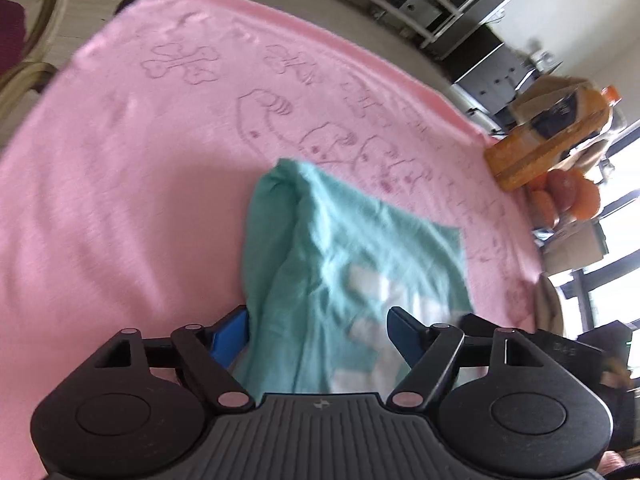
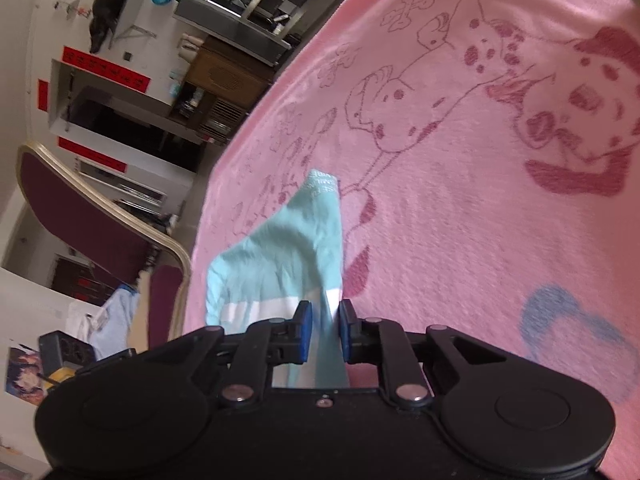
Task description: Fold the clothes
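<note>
Blue pads of the right hand-held gripper [image 2: 325, 330] pinch a fold of the teal shirt [image 2: 288, 248], which hangs out ahead of it over the pink blanket [image 2: 460, 220]. Left hand-held gripper [image 1: 318, 334] stands wide open, the shirt [image 1: 320, 264] lying loose between its fingers, bunched just beyond.

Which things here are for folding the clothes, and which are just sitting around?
For the job:
- teal garment
- left gripper, jaws wide, cloth between them
- right gripper, pinching the teal cloth
- pink blanket underneath

Just lying about:
- orange bottle
- oranges
- maroon chair
- shelves
</note>
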Available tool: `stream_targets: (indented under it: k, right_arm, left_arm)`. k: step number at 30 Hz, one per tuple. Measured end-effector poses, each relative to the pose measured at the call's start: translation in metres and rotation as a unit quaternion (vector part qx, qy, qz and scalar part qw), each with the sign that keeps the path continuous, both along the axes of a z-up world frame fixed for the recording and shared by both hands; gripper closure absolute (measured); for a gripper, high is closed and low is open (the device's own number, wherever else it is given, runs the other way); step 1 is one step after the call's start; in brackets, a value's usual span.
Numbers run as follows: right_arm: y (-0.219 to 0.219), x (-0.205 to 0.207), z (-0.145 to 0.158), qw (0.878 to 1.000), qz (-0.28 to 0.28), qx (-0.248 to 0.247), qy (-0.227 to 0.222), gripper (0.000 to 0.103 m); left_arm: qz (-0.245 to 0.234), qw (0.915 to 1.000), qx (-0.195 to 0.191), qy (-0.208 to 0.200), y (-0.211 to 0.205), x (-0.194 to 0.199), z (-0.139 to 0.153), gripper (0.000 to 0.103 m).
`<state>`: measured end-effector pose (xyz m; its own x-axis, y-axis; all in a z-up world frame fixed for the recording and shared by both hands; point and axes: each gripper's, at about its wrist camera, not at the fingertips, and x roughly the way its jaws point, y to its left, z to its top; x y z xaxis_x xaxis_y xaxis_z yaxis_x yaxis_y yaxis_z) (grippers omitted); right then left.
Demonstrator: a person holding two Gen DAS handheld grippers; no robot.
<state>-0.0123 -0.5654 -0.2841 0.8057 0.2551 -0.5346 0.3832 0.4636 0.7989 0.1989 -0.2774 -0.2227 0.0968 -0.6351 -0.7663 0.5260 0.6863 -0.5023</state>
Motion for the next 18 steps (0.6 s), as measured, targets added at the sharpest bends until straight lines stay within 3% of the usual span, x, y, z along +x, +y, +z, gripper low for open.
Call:
stream_targets:
  k: [5,9,11,14,16,17,18]
  right_arm:
    - [-0.004,0.007,-0.013,0.998,-0.021,0.04,-0.04,0.089]
    - [-0.001,0.018,-0.012,0.998,-0.015,0.023,-0.061,0.085]
    - [0.002,0.022,-0.011,0.998,-0.012,0.01,-0.066,0.085]
    - [0.007,0.028,-0.006,0.999,-0.003,-0.021,-0.049,0.086]
    - [0.012,0.031,-0.001,0.998,-0.004,-0.047,-0.038,0.091]
    - [0.015,0.032,0.002,0.997,-0.005,-0.064,-0.03,0.095]
    - [0.02,0.033,0.007,0.996,-0.004,-0.087,-0.024,0.095]
  left_arm:
    - [0.007,0.999,-0.04,0.017,-0.007,0.012,-0.005,0.028]
    - [0.016,0.998,-0.058,0.016,-0.016,0.02,-0.007,0.024]
    - [0.011,0.9982,-0.059,0.005,-0.021,0.018,-0.007,0.027]
    - [-0.001,0.9988,-0.027,-0.042,-0.033,0.003,-0.005,0.048]
    - [-0.002,0.997,0.003,-0.078,-0.041,-0.009,-0.001,0.069]
    - [-0.002,0.9956,0.016,-0.093,-0.044,-0.015,0.002,0.072]
    - [0.001,0.995,0.022,-0.097,-0.046,-0.019,0.004,0.086]
